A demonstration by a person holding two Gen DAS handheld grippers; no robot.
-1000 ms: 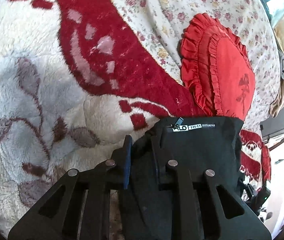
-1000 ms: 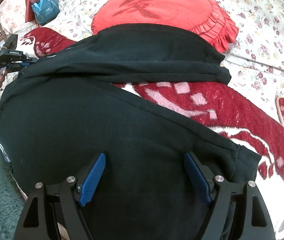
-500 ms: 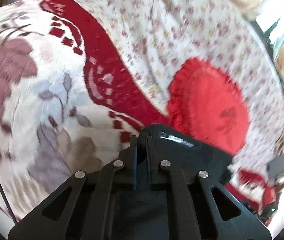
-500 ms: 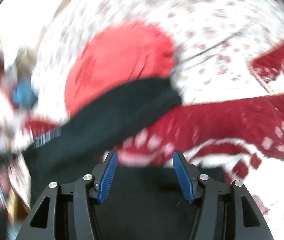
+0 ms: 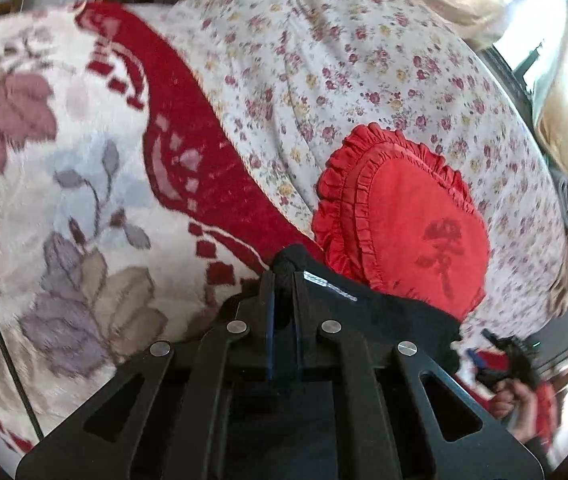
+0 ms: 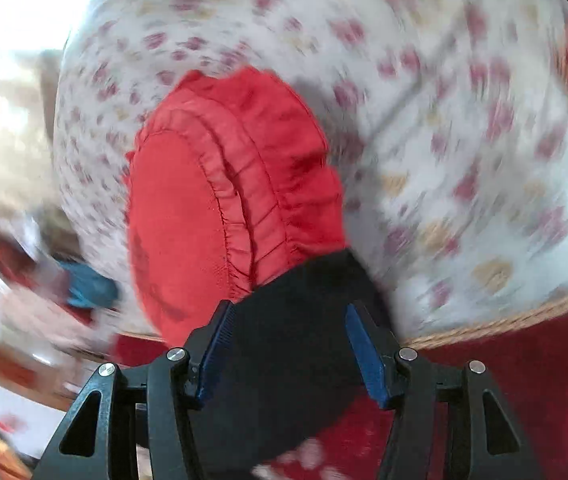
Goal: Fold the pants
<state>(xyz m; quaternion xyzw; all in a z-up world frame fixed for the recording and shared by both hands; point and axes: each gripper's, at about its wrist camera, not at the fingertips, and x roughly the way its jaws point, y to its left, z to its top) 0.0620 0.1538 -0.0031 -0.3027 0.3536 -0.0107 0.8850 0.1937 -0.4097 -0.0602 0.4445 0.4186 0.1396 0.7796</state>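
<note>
Since a second ago the pants have been lifted off the bed and carried forward; the wide black spread once filling the right view has shrunk to a narrow band between the fingers, and the red cushion has drawn much nearer. Right view heavily blurred.

Left to right:
- Fleece blanket point(image 5: 83, 184), cream with a red border, is seen across the left of the bed.
- Left tongs point(image 5: 282, 280) are clenched on a bunched corner of the pants point(image 5: 384, 312); the white label strip lies just beside the right finger. Black cloth trails off to the right, toward the other handle and hand low at the edge.
- Red cushion point(image 5: 408, 224) sits on the flowered sheet point(image 5: 344, 60), just behind the cloth.
- Right tongs point(image 6: 292, 320): blue pads are set apart, black cloth lies between them. Whether the cloth is pinched cannot be told.

Step in hand, as judged: the held edge is being carried over for a fold. It would be done well if both ends are kept level and taut, so no sag forms between the tongs, and the edge is laid down square before anything is let go. The cushion is close; snagging on its frill should be avoided.
</note>
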